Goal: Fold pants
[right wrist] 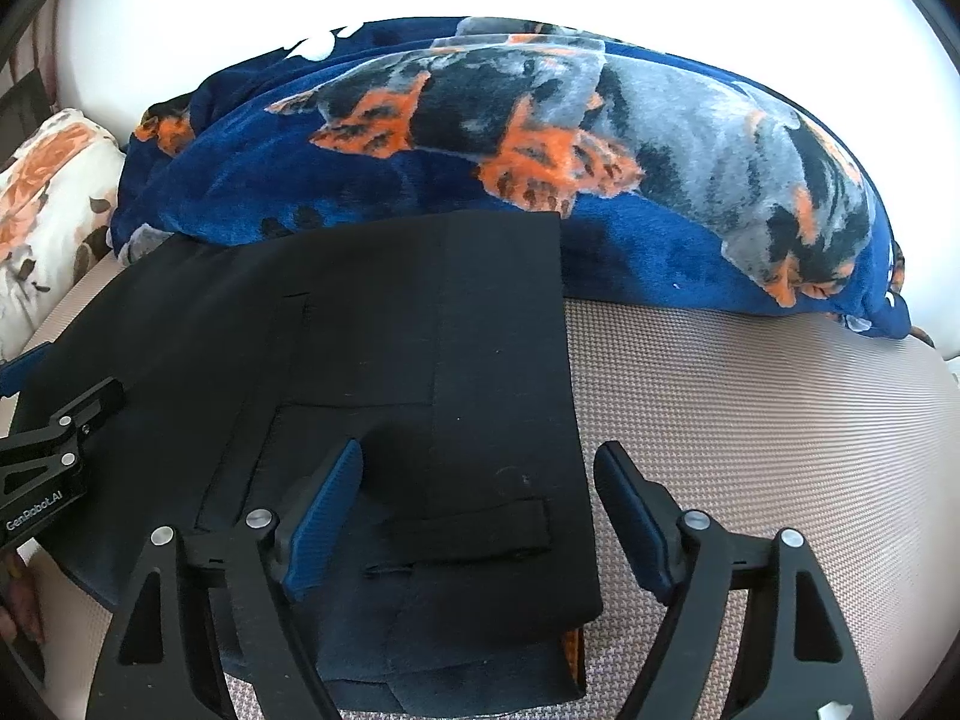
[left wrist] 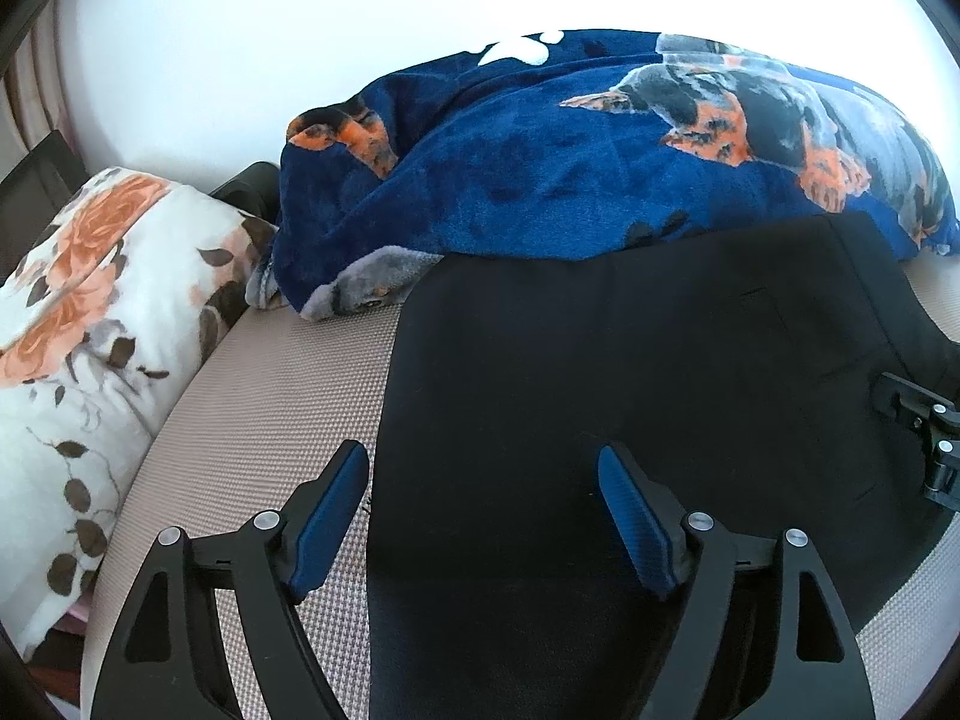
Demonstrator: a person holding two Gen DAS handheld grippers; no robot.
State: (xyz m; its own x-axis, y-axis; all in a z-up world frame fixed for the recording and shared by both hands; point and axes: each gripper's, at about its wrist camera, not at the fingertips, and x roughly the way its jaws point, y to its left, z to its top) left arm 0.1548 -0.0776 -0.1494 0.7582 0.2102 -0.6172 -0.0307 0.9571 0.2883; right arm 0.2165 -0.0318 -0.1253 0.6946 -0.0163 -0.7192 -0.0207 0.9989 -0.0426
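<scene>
Black pants (left wrist: 630,390) lie folded flat on a beige textured mattress (left wrist: 270,420). In the right wrist view the pants (right wrist: 420,372) show a waistband with a belt loop and a straight right edge. My left gripper (left wrist: 483,465) is open and straddles the pants' left edge, its pads apart from the cloth. My right gripper (right wrist: 477,465) is open over the pants' right edge, one finger above the fabric and the other above the mattress. Nothing is pinched in either. The right gripper's tip (left wrist: 912,414) shows at the left view's right edge, and the left gripper's body (right wrist: 48,468) at the right view's left edge.
A blue fleece blanket (right wrist: 540,150) with dog prints is heaped behind the pants. A white floral pillow (left wrist: 90,330) lies at the left. Bare mattress (right wrist: 750,420) lies to the right of the pants. A white wall is behind. A hand (right wrist: 21,606) shows at the lower left.
</scene>
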